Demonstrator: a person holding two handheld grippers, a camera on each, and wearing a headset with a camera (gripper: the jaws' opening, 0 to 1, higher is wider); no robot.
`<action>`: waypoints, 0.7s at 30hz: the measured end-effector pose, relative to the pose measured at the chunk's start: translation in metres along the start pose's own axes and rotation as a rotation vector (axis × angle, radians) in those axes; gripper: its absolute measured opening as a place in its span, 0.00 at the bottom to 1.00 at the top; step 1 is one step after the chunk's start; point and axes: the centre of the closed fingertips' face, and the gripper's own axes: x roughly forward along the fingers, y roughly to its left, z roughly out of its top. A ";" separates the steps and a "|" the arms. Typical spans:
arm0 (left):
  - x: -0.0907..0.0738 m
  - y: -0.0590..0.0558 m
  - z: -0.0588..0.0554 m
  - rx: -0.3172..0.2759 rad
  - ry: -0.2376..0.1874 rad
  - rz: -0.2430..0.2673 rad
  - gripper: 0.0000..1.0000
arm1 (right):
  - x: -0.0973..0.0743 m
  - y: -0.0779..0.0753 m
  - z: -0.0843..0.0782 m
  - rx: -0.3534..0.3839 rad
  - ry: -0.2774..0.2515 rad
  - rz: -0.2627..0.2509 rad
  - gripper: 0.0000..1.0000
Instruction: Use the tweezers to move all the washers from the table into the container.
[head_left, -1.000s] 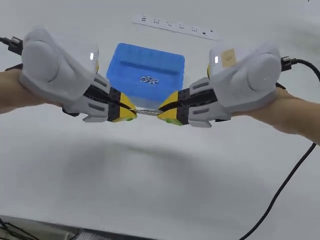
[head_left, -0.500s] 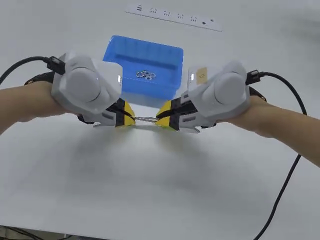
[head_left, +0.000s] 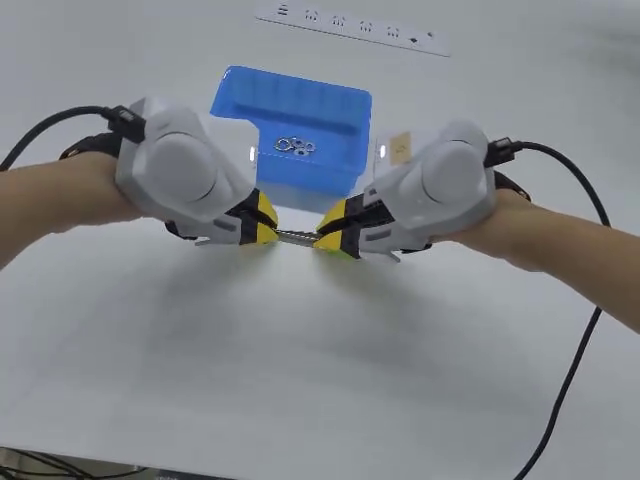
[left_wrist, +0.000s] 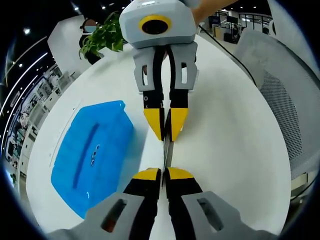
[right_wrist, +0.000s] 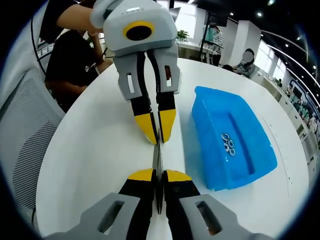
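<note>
Tweezers (head_left: 296, 237), both ends hidden

2 claws (head_left: 265, 228) (head_left: 328, 235), 1 tweezers (head_left: 296, 237), 1 container (head_left: 300, 100), about 4 washers (head_left: 295, 147).

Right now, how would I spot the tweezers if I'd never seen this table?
Find the blue container on the white table. In front of it, the left claw and right claw, both yellow-tipped, point at each other. The tweezers are the thin silvery strip bridging them, gripped at both ends, unlike the round washers inside the container.
</note>
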 end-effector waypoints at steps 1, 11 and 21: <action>0.000 0.000 0.000 -0.002 0.001 0.001 0.08 | 0.000 0.000 0.000 -0.002 0.002 0.000 0.08; -0.002 0.000 0.001 -0.012 0.012 0.005 0.17 | 0.001 -0.007 -0.001 -0.018 0.032 -0.036 0.11; -0.020 0.004 0.004 -0.100 -0.029 0.061 0.28 | -0.009 -0.009 0.004 0.017 0.016 -0.084 0.21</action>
